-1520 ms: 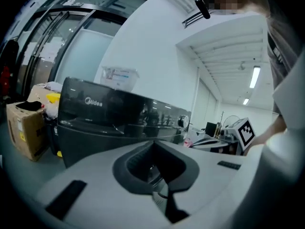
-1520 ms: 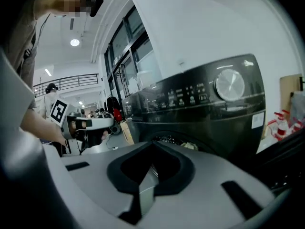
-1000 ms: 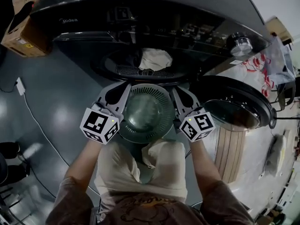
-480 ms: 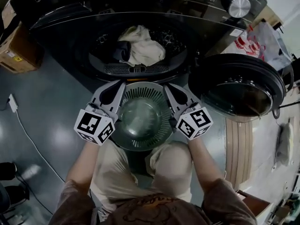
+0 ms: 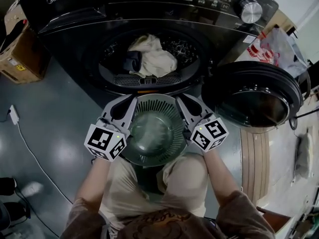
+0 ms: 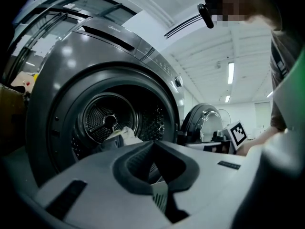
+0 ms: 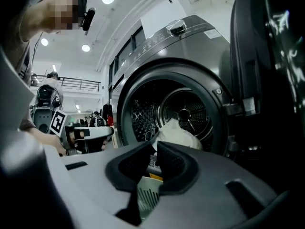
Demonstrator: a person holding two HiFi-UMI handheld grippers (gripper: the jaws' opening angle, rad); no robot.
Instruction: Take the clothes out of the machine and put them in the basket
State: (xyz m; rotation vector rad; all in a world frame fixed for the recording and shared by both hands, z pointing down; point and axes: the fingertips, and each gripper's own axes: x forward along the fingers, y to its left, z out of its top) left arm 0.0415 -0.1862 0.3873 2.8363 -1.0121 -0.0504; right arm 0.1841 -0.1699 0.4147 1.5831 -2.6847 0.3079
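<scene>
Left tool (image 5: 128,101) and right tool (image 5: 182,99) each clamp the green basket's (image 5: 155,99) rim. Set it level just before the washing machine (image 5: 149,4), whose drum (image 5: 185,48) holds the clothes (image 5: 155,59), before you release.

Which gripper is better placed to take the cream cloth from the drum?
Right, narrowly: the cream cloth lies straight beyond the right gripper, off-line from the left gripper. Both clamp the round grey slatted basket; one must let go first.
</scene>
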